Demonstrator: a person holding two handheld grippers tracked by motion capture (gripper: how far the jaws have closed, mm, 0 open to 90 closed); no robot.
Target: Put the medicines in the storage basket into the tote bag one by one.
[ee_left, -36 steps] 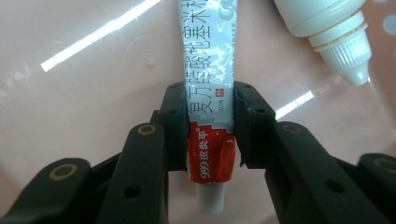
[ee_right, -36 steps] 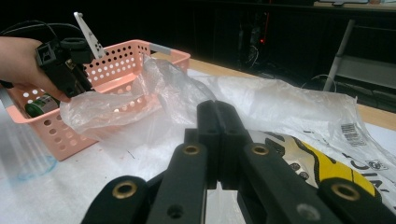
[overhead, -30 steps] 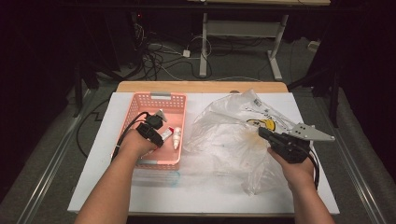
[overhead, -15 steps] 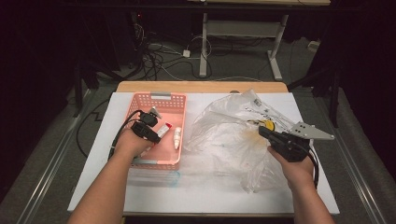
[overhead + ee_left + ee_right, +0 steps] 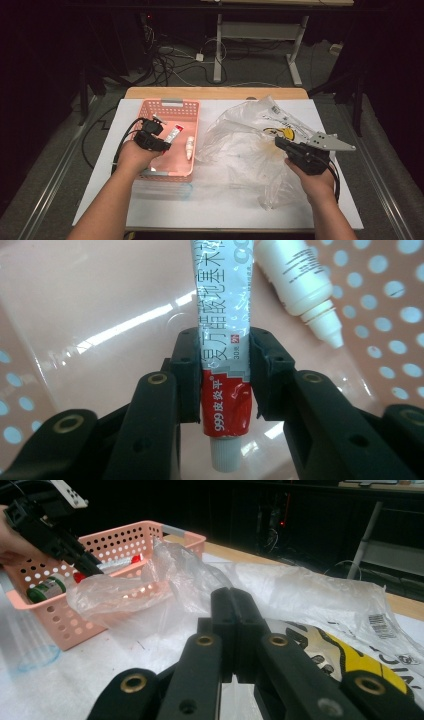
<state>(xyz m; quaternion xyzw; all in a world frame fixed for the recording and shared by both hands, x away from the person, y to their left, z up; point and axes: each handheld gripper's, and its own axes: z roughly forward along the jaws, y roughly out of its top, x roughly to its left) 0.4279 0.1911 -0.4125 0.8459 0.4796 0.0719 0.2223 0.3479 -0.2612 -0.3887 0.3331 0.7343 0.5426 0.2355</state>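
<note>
My white table (image 5: 225, 205) carries the pink basket (image 5: 172, 105) under my left gripper (image 5: 159, 141), plastic bag (image 5: 245, 150) beneath my right gripper (image 5: 278, 142).

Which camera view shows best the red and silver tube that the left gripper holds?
The left gripper view: the tube fills the middle, clamped between the left gripper pads, with its print and white cap sharp. In the high view it is a small sliver over the pink basket. The right gripper view gives a far, partly hidden glimpse.
</note>
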